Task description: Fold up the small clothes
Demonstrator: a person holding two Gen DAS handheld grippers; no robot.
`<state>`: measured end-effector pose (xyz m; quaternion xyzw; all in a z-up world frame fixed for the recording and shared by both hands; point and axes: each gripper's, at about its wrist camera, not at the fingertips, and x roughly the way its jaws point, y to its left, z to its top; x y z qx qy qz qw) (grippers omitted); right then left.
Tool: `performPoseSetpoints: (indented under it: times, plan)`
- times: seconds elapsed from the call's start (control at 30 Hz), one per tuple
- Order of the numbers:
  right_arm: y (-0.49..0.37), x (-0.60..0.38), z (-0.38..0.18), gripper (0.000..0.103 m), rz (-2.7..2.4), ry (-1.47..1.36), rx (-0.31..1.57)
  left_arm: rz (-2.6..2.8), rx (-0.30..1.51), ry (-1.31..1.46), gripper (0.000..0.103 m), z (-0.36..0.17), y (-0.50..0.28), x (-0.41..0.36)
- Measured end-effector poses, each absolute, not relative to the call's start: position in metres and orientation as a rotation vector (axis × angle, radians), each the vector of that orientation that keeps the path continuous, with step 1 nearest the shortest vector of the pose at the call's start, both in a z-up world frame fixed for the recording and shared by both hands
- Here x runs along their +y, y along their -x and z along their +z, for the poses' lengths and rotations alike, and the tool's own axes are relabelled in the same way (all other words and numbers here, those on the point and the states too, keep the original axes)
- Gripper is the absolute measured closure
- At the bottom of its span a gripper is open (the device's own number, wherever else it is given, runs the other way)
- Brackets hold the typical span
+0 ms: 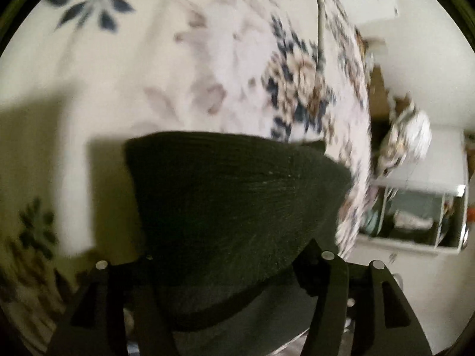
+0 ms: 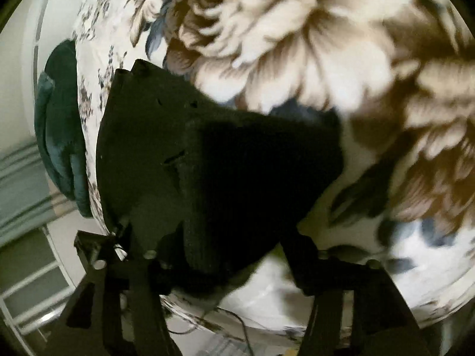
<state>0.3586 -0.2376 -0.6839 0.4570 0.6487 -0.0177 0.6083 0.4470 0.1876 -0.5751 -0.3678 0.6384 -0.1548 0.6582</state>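
A small black knitted garment (image 1: pixel 231 207) fills the lower middle of the left wrist view, over a white bedspread with a floral print (image 1: pixel 207 74). My left gripper (image 1: pixel 228 264) has its black fingers around the garment's near edge, which hides the fingertips. In the right wrist view the same black garment (image 2: pixel 252 178) hangs bunched between the fingers of my right gripper (image 2: pixel 225 255), lifted above the flowered bedspread (image 2: pixel 297 44). The other gripper's black body (image 2: pixel 142 124) shows at the left, close against the cloth. Both views are blurred.
A white shelf unit with glass doors (image 1: pixel 415 216) stands past the bed edge at the right in the left wrist view, with a bundle of printed cloth (image 1: pixel 406 139) above it. A teal pillow (image 2: pixel 59 124) lies at the bed's left edge in the right wrist view.
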Motion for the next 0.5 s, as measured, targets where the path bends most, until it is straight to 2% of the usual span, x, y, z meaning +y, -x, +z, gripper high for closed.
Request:
performPoseSetpoints:
  times: [0.17,0.3,0.37,0.5]
  plan:
    - [-0.360,-0.261,-0.641,0.035,0.002,-0.849,1.544,-0.241,1.325,0.862,0.046,-0.536,-0.422,0.195]
    - [-0.365,-0.273,-0.603,0.033,0.020,-0.646,1.572,-0.112,1.264,0.784,0.040,-0.503,-0.396,0.207]
    - [-0.378,-0.279,-0.588,0.029,0.049,-0.552,1.553,-0.091,1.267,0.788,0.034,-0.503,-0.392,0.206]
    - [-0.421,-0.282,-0.587,0.028,0.137,-0.455,1.488,-0.073,1.260,0.816,0.034,-0.521,-0.399,0.207]
